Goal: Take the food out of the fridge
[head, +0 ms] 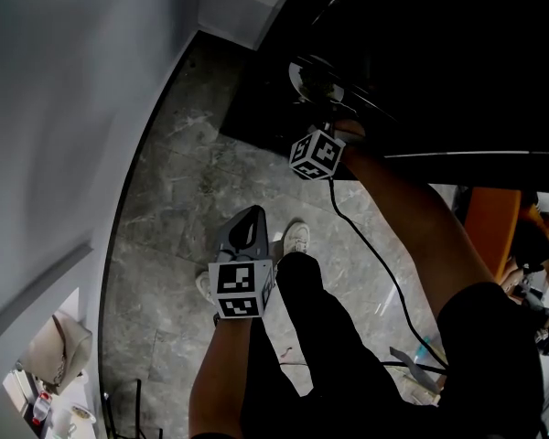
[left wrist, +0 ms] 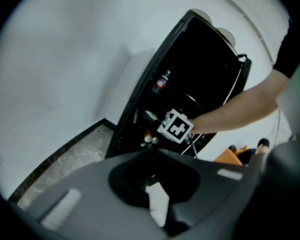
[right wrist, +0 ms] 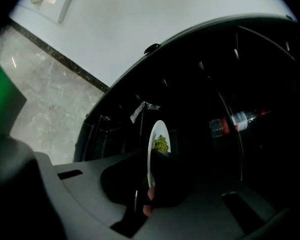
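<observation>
The black fridge [head: 412, 53] stands open and dark inside. A white plate [right wrist: 158, 134] with green food [right wrist: 161, 144] on it sits edge-on between the jaws of my right gripper [right wrist: 149, 184], which is shut on its rim. In the head view my right gripper [head: 322, 108] reaches into the fridge, where the plate [head: 300, 76] shows as a pale arc. My left gripper [head: 250, 216] hangs low over the floor, away from the fridge, shut with nothing in it. From the left gripper [left wrist: 157, 204] view, the right gripper [left wrist: 155, 134] is inside the fridge [left wrist: 205, 69].
A bottle with a red label [right wrist: 235, 121] lies on a wire shelf in the fridge, right of the plate. Grey marble floor [head: 192, 181] runs along a white curved wall [head: 55, 108]. A cable [head: 375, 263] trails from the right gripper. A beige bag [head: 59, 346] sits lower left.
</observation>
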{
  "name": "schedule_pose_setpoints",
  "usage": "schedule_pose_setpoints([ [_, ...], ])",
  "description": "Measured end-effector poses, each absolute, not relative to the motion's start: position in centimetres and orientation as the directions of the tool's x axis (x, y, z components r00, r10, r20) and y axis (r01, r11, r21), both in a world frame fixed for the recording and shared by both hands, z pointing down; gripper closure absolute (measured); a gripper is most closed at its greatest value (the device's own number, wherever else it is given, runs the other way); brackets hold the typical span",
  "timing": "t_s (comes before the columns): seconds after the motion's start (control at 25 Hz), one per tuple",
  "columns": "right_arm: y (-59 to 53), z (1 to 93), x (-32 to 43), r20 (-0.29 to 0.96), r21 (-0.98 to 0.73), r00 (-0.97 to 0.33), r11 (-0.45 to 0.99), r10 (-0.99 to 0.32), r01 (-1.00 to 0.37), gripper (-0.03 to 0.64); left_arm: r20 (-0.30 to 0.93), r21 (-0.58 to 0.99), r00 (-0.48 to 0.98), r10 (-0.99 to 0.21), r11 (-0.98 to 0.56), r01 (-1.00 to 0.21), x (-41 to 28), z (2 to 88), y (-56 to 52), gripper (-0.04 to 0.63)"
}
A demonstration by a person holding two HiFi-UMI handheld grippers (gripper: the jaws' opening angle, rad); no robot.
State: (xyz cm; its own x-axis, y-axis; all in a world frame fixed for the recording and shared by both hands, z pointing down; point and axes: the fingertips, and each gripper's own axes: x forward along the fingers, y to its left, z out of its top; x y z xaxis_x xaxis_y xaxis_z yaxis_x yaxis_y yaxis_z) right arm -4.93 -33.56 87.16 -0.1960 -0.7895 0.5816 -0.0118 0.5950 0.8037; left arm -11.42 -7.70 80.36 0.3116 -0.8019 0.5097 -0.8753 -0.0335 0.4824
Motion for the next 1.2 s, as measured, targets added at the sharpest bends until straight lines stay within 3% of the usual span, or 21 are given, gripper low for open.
schedule_pose_setpoints([
  [0.28,-33.3,84.5,-4.1,0.471,0.881,-0.199,0.470,-0.859,0.055,0.607,0.489,0.468,0.298,-0.820,-0.042,-0.883,-11.6,79.3,-7.2,0.594],
  [0.64,-25.2,80.6,-5.6,0.485,0.870,-0.316,0.488,-0.815,0.077,0.607,0.488,0.399,0.259,-0.834,-0.052,-0.916,-13.4,76.2,-6.8,0.595],
  [1.2,-9.6,60.8,-6.2,0.505,0.838,-0.410,0.545,-0.759,0.024,0.607,0.472,0.301,0.314,-0.824,-0.184,-0.936,-14.5,60.6,-4.4,0.595],
])
